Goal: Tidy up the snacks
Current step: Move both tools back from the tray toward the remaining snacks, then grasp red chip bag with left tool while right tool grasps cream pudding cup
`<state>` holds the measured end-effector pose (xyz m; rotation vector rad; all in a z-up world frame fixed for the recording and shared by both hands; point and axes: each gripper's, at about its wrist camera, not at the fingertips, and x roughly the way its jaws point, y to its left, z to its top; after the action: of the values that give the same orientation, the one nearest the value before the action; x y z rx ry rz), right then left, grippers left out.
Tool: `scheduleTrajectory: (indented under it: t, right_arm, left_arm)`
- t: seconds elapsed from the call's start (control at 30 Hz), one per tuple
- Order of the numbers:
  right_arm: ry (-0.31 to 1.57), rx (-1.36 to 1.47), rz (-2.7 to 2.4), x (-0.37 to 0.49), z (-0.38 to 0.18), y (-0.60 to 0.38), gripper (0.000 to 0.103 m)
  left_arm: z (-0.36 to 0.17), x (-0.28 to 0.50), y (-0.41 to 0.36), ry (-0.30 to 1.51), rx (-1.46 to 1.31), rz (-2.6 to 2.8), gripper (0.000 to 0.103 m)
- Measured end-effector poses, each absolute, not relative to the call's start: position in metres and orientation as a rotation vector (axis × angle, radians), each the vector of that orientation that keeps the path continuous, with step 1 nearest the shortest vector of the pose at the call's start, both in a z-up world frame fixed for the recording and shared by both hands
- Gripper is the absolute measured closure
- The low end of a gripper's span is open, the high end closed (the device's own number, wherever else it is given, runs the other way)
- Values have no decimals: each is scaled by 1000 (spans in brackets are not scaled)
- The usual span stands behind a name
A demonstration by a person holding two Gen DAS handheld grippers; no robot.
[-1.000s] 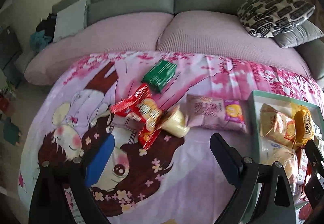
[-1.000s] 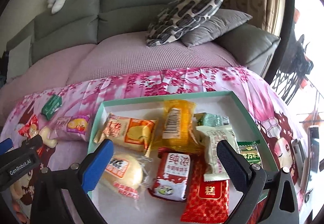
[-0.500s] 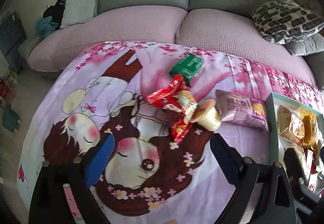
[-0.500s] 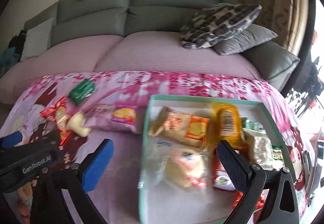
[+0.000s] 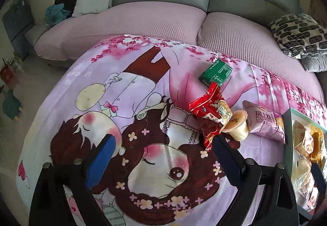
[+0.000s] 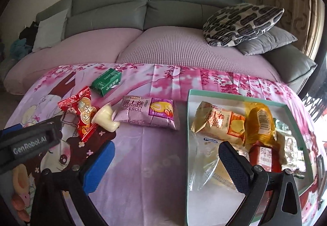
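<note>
Snacks lie scattered on the pink cartoon-print cloth (image 6: 155, 164), and four are not yet in the box. Farthest left, the crinkly red foil snack packet (image 6: 81, 111) lies touching the small cream plastic pudding cup (image 6: 106, 118), which is tipped on its side. The packet looks light and slippery, so its crimped end seam is the spot to pinch; the cup is stiff but thin-walled with a peel lid, so I'd squeeze it gently across the waist. Behind them, far left, sits the small green carton (image 6: 105, 82), rigid and flat-sided, an easy pinch across its narrow faces. Next along, the lilac Swiss-roll wrapper (image 6: 148, 112) rests just left of the box: soft cake inside, I'd judge, so take the sealed edge, not the middle. The left gripper (image 5: 163, 150) hangs wide open and empty over the cloth, its right finger close to the packet and cup. The right gripper (image 6: 166, 155) is also spread wide with nothing in it, straddling the near-left wall of the teal-rimmed white cardboard box (image 6: 188, 123). Several wrapped cakes fill that box on the right, though its far right corner is too washed out to read.
</note>
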<state>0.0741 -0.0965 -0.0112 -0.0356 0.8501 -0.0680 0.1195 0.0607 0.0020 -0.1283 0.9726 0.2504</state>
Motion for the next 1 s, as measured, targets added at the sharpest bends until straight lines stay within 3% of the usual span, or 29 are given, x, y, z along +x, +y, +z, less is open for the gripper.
scheduleTrajectory:
  t: [0.67,0.73,0.8,0.87,1.0]
  right_arm:
    - [851,102,45,109,-12,-102,16]
    - [851,100,47,112,-13,-101,16]
    - [850,86,48,115,-14,-98,16]
    - [853,74,53,117,-16,-94,16]
    - [865,50,74,119,-20,-85,16]
  left_arm:
    - [-29,180,53,1033,-321,19,8]
    - [-33,183,52,1036,-341,3,16]
    - [-36,184,53,1041,-368,-18,34]
    - [-37,185,54,1035,-384,-34,43]
    - [-36,184,54,1029,-398,-50,48]
